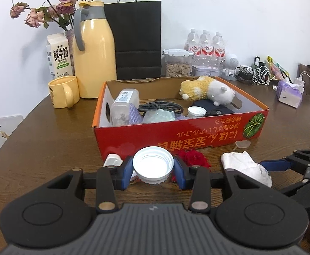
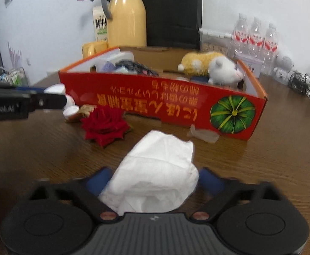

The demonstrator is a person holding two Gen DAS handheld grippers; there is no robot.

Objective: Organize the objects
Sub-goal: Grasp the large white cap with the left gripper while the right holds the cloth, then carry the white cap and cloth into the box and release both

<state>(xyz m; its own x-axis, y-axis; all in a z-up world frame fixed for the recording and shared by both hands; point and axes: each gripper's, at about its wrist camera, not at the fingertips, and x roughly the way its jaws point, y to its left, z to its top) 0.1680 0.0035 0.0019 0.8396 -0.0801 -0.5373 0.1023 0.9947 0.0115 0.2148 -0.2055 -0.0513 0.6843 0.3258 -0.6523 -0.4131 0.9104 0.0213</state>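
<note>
While the left tongs [image 1: 152, 170] are clamped on a white cap [image 1: 153, 164] at lower centre, tissue [image 2: 155, 170] is pinched by the right tongs [image 2: 155, 182]; tissue could snag the red box [image 2: 176, 106] rim above.

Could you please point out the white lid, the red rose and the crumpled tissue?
white lid [image 1: 153, 163], left wrist view, its hollow inside.
red rose [image 2: 105, 124], right wrist view, centre petals.
crumpled tissue [image 2: 155, 170], right wrist view, middle folds.

Left gripper [image 1: 153, 165] clamped on something; right gripper [image 2: 152, 180] seemingly closed, blurred, both held low.
</note>
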